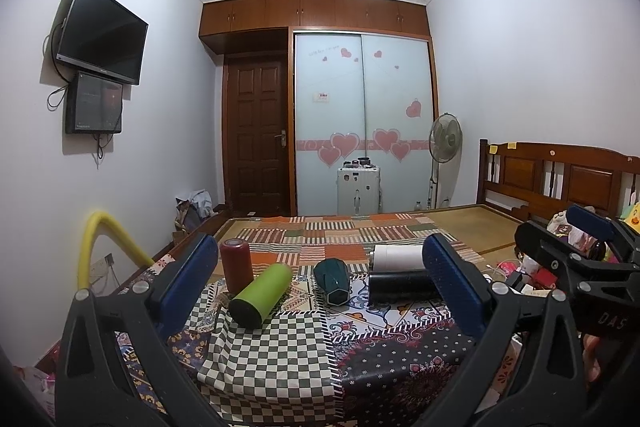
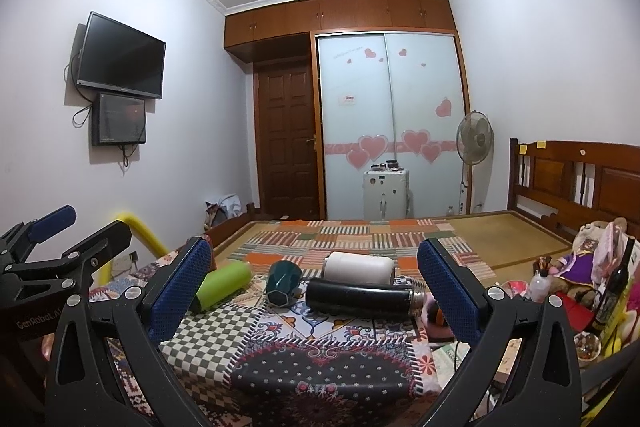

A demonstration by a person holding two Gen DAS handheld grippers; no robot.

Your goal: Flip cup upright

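Cups (image 1: 260, 294) lie on patchwork cloth (image 1: 264, 359) in bedroom; both tongs (image 1: 320, 287) (image 2: 314, 287) spread.

Five cups wait in front of you on the patterned cloth, four of them lying down.

Your red cup (image 1: 237, 263) stands on end at the far left. The green cup (image 1: 261, 294) lies on its side just in front of it, dark base toward you. The dark teal faceted cup (image 1: 333, 281) lies tipped in the middle, its hexagonal end facing you. To its right, the black cup (image 1: 402, 286) lies crosswise, with the white cup (image 1: 398, 256) lying crosswise just behind it.
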